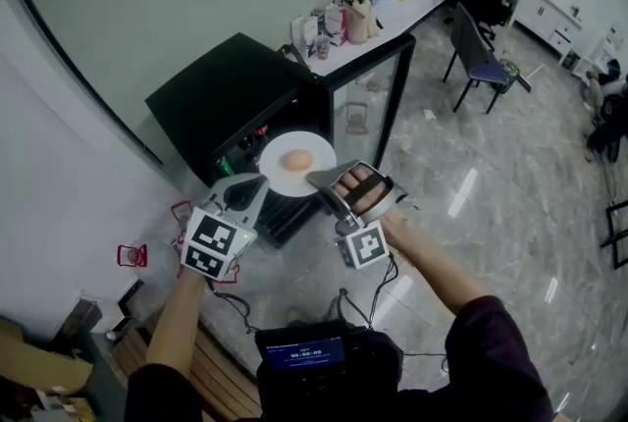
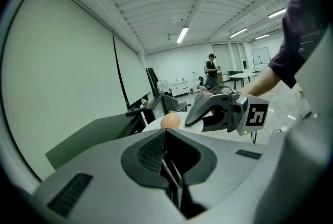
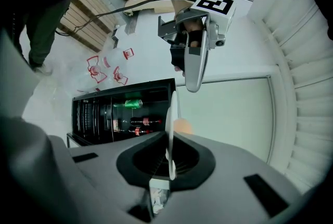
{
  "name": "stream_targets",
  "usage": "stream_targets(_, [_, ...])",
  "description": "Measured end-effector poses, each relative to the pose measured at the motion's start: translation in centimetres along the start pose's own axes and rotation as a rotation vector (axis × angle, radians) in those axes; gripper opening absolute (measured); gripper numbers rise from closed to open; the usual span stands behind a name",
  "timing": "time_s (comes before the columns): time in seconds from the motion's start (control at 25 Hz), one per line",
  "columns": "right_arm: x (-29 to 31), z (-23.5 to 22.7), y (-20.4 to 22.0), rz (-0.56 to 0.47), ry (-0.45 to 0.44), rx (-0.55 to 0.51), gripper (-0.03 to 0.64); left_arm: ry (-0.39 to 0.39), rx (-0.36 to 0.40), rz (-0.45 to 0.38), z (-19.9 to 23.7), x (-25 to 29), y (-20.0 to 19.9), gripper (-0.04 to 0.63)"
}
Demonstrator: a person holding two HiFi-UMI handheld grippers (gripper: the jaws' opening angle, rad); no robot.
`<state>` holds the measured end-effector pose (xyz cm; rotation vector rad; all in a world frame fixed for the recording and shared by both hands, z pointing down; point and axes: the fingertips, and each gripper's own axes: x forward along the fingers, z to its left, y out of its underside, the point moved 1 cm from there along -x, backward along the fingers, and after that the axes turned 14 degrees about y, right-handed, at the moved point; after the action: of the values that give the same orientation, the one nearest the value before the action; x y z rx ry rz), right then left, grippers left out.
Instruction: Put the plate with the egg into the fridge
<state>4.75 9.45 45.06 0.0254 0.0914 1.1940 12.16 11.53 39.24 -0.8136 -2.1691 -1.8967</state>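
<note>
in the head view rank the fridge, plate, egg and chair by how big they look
1. fridge
2. chair, which looks only a little bigger than the plate; it stands farther off, so that pair is unsure
3. plate
4. egg

The white plate (image 1: 278,177) looks smooth and glazed, the egg (image 1: 297,160) matt. The fridge (image 1: 231,96) is matt black, its door (image 1: 365,111) glass. The floor (image 1: 491,204) is glossy polished stone. The left tongs (image 1: 255,184) and right tongs (image 1: 317,181) are matt grey plastic.

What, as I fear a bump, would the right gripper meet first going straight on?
Probably the left gripper, facing it across the plate the right gripper holds; the egg lies just beside that line. Depth is unclear.
</note>
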Motion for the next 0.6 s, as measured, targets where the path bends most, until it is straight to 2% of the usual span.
stream_targets(0.32, [0.3, 2.2, -3.3, -0.005, -0.022, -0.011, 0.028, -0.064, -0.062, -0.028, -1.2, -3.1, 4.4, 0.011])
stream_targets(0.44, [0.5, 4.6, -4.7, 0.007, -0.040, -0.014, 0.028, -0.082, -0.128, -0.055, -1.9, -4.1, 7.1, 0.011])
stream_targets(0.6, [1.1, 8.7, -5.8, 0.011, -0.064, -0.029, 0.028, -0.095, -0.176, -0.043, -3.2, -3.9, 10.8, 0.009])
